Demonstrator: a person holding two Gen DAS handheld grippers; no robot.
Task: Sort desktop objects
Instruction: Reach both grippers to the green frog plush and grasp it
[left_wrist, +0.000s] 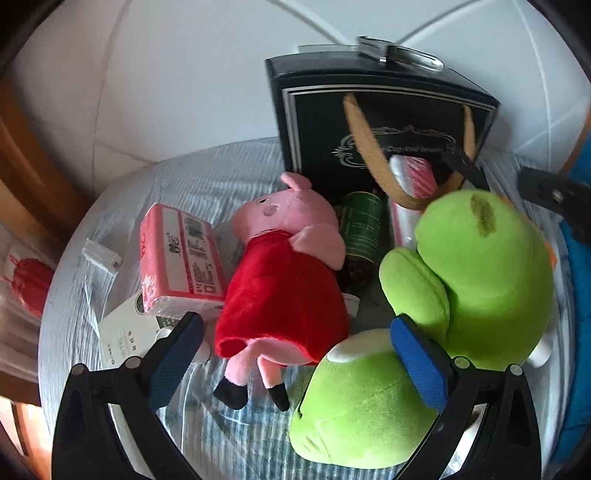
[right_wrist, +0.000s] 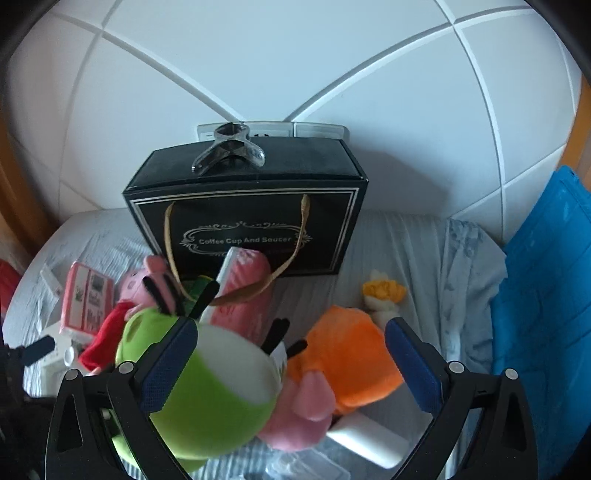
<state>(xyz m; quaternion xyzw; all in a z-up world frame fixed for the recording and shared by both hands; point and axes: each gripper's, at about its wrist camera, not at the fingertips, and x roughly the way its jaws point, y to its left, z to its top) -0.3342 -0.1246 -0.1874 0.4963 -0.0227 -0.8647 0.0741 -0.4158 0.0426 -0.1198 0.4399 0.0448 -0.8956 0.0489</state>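
From the left wrist, the left gripper (left_wrist: 295, 345) stands with jaws apart over one pink pig plush in a red dress (left_wrist: 280, 280), beside two green plush toys (left_wrist: 476, 280), one pink tissue pack (left_wrist: 181, 258) and one black paper gift bag (left_wrist: 376, 122). From the right wrist, the right gripper (right_wrist: 291, 363) is spread wide over one green-and-white plush (right_wrist: 214, 387) and one orange plush (right_wrist: 347, 354) on the pale striped cloth (right_wrist: 391, 240).

2 close wrist views down over the cluttered table, both facing the black gift bag (left_wrist: 369, 122) (shared).
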